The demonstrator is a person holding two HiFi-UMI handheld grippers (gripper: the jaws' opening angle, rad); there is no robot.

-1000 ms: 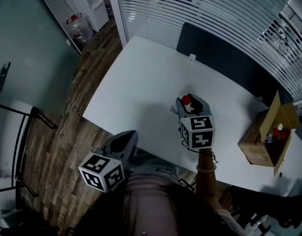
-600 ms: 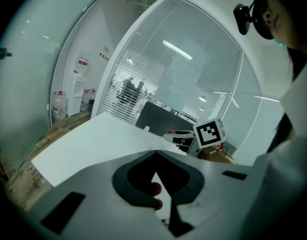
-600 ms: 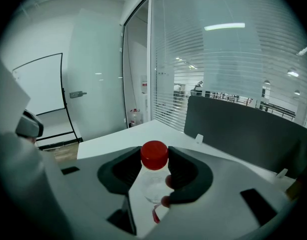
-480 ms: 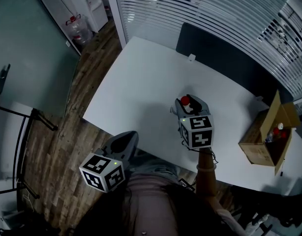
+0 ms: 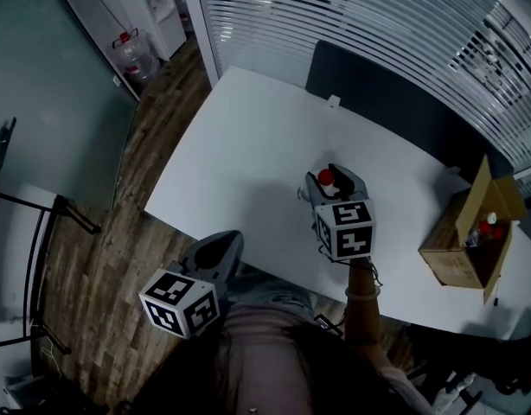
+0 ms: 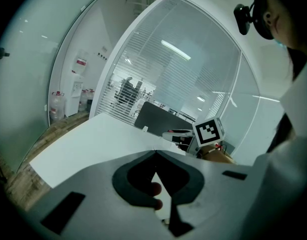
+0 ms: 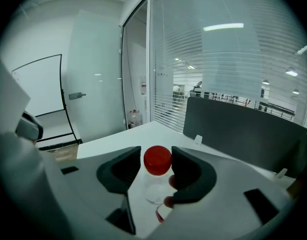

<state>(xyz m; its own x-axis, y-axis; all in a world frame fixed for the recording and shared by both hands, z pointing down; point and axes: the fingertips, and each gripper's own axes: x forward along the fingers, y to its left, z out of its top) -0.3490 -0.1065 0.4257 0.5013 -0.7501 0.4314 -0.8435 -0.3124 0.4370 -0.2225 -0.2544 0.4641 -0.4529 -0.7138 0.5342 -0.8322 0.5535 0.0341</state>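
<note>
1. The right gripper [image 5: 333, 177] pinches a clear red-capped bottle [image 7: 157, 161] upright between its jaws, above the white table [image 5: 239, 145].
2. The left gripper [image 6: 154, 152] is pressed together, empty, off the table's near edge.

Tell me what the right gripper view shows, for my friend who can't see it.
A clear bottle with a red cap sits between the two dark jaws of the right gripper, which press on it from both sides. Behind it are a white table, a dark screen and glass walls with blinds.
</note>
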